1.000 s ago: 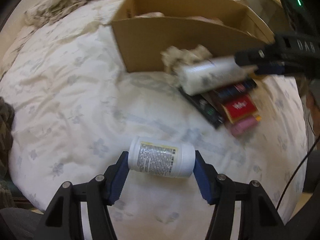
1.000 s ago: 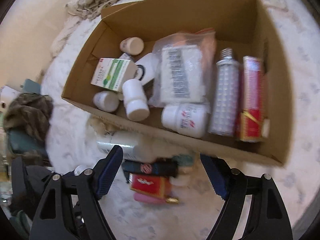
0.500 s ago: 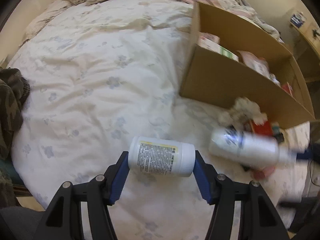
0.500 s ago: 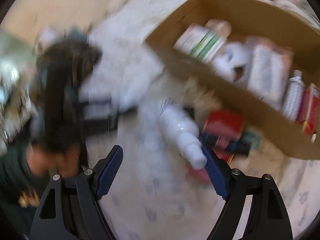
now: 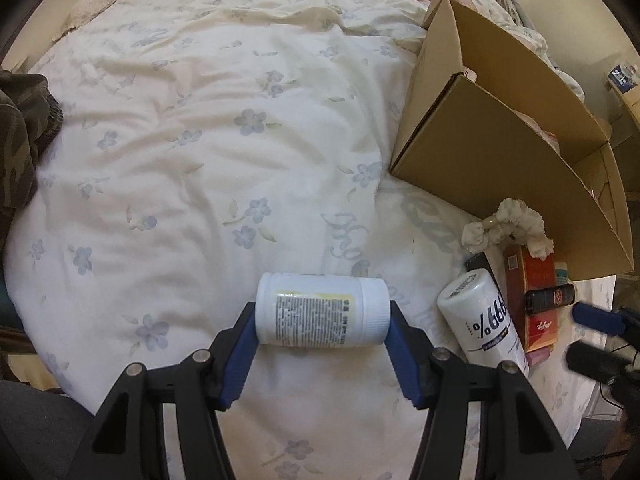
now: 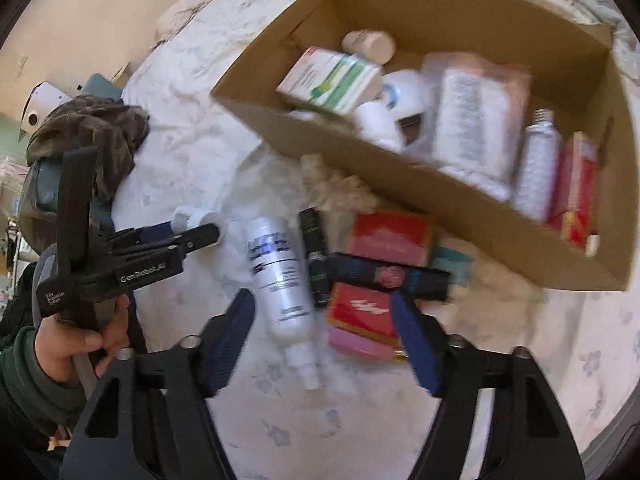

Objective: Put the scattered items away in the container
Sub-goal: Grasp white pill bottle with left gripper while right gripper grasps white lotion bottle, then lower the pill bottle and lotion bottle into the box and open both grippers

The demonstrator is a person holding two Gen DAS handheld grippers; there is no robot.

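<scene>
Cardboard box (image 6: 472, 208) sits on the flowered white bedspread (image 5: 200, 152), open at the top and already holding a green-and-white carton (image 6: 332, 80), several small white bottles, a clear plastic packet (image 6: 476, 120), a textured clear bottle (image 6: 536, 168) and a red box (image 6: 576, 184). Just outside its near wall lies a cluster of loose things: a cream fabric scrunchie (image 5: 508, 228), a white spray bottle (image 6: 280, 280) on its side, a dark tube (image 6: 388, 276) across a red pack (image 6: 360, 308), and a pink item under that. The right gripper (image 6: 324, 336) hangs above this cluster, its blue pads closing with the spray bottle and red pack below them, touching neither. Well to the left, the left gripper (image 5: 322, 340) clamps a white labelled jar (image 5: 322, 310) sideways by its ends, above the bedspread. A hand (image 6: 76, 340) in a dark green sleeve holds that left gripper's handle.
</scene>
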